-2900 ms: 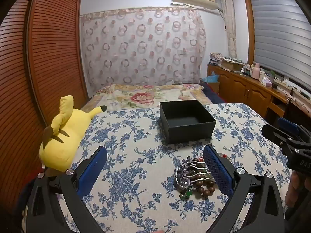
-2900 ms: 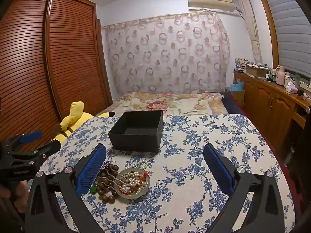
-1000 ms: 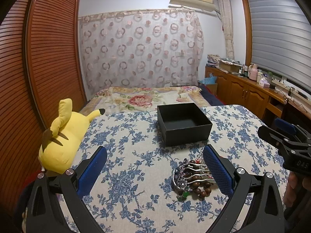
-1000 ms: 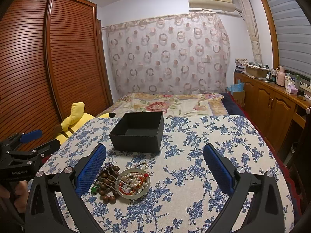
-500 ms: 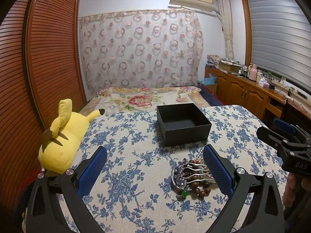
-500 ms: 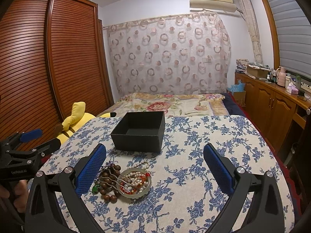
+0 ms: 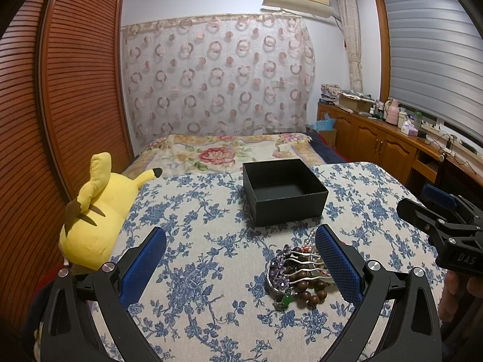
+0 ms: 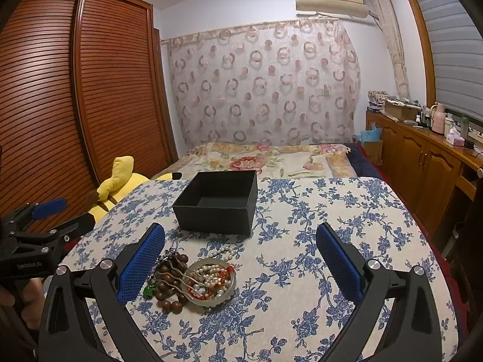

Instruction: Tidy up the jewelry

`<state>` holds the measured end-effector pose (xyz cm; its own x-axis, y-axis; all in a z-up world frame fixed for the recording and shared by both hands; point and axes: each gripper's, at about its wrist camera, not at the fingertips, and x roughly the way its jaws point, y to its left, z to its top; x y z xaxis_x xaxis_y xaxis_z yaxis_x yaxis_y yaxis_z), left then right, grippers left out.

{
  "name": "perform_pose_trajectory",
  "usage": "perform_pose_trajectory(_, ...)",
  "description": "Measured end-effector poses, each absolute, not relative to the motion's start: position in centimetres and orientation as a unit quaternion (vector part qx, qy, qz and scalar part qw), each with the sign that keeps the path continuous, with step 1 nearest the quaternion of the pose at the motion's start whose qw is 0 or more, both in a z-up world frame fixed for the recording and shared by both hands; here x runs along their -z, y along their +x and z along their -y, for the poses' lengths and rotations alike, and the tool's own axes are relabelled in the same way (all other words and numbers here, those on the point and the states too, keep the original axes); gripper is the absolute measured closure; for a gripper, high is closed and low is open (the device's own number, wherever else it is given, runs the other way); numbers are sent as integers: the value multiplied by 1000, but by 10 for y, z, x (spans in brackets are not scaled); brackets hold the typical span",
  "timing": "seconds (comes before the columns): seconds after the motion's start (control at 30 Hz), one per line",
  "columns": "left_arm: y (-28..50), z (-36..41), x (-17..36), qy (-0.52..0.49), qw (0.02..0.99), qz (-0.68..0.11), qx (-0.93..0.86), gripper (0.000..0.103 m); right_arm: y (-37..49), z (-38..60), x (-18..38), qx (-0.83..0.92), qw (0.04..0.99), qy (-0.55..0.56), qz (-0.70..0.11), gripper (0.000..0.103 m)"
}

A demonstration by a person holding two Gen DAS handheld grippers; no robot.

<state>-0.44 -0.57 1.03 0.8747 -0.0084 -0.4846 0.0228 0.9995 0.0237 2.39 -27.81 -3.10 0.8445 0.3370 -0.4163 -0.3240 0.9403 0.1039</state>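
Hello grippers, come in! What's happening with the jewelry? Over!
Both grippers, left and right, open, holding nothing. Jewelry pile on the tablecloth, black box empty behind it. Nothing in the way.

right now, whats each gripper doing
Left gripper: open, holding nothing.
Right gripper: open, holding nothing.

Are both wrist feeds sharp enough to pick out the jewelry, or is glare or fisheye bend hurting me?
Left wrist view: jewelry pile sharp, no glare, partly hidden by a finger pad. Right wrist view: dish of beads crisp and unobstructed; wardrobe bows at the edge; corners vignetted black.
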Motion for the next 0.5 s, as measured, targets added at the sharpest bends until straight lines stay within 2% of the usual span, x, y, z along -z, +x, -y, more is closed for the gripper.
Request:
perform_pose_trajectory(0.4,5,-1,11,5,960,-280,19,8,39,281,56,-188,948,4,-257,2)
perform_pose_trajectory(0.5,10,-3,20,4,956,-292,22,8,43,283,64,-188,944,0,-270,9)
